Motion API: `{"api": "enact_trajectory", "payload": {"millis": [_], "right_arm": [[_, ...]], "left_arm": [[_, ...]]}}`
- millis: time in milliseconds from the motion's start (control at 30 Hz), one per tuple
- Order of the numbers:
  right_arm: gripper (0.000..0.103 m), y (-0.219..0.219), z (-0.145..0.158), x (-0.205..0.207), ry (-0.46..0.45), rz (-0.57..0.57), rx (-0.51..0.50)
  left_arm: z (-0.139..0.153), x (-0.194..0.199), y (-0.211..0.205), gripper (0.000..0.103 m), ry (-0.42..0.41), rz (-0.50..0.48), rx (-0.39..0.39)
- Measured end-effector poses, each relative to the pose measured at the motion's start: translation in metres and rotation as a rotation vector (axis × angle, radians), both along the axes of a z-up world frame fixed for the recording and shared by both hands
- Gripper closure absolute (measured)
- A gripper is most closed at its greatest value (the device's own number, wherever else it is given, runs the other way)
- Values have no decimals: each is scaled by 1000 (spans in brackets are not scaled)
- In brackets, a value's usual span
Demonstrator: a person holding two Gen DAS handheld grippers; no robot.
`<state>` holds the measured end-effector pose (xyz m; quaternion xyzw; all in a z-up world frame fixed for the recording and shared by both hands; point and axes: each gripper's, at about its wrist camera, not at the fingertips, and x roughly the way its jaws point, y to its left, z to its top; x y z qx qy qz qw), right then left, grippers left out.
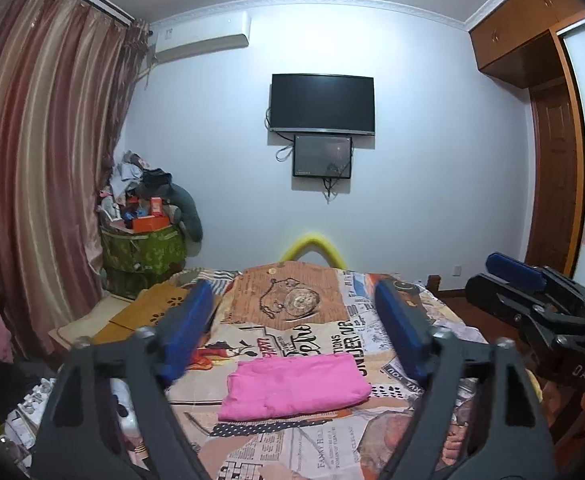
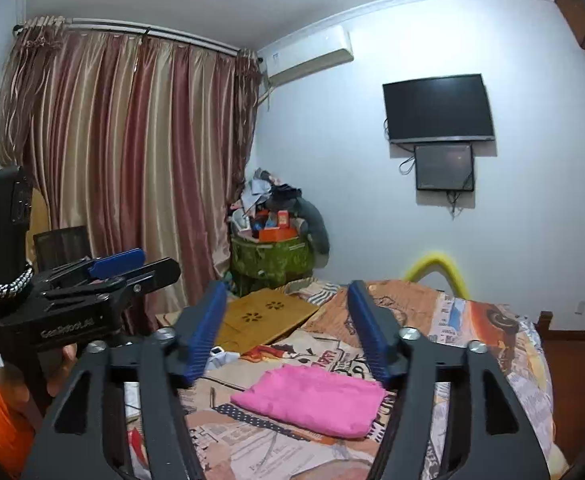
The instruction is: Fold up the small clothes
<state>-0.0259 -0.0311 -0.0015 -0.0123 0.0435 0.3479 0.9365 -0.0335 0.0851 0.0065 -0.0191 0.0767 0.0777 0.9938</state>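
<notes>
A pink garment [image 1: 294, 386] lies folded into a neat rectangle on the patterned bedspread [image 1: 312, 320]; in the right wrist view the same pink garment [image 2: 312, 398] sits low in the middle. My left gripper [image 1: 292, 304] hangs above the bed, pointing level at the far wall, jaws wide and open with nothing between its blue pads [image 1: 186, 328]. My right gripper [image 2: 286, 304] is likewise raised and open, empty between its blue pads [image 2: 368, 336]. Each gripper shows at the other view's edge: the right gripper [image 1: 532, 300] and the left gripper [image 2: 104, 276].
A wooden lap board [image 2: 260, 316] lies at the bed's far left. A green hamper [image 1: 144, 254] piled with clutter stands in the corner by the striped curtain [image 1: 40, 160]. A television [image 1: 322, 104] hangs on the wall. A wardrobe [image 1: 548, 140] stands to the right.
</notes>
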Motion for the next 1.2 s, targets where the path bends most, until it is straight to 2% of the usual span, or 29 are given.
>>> {"api": "enact_trajectory", "payload": {"millis": [133,300,1200], "right_arm": [[15,-4,0,-1,-10,-35,13],[1,-5,1,-1,-3,-55,26],[1,-17,-6,-10,23,-85,20]], "left_arm": [[-3,-8,-4,1,-6,13,7],[-4,-8,-6,0,1,5,5],[-11,-12,-3,0,15,-12,-25]]}}
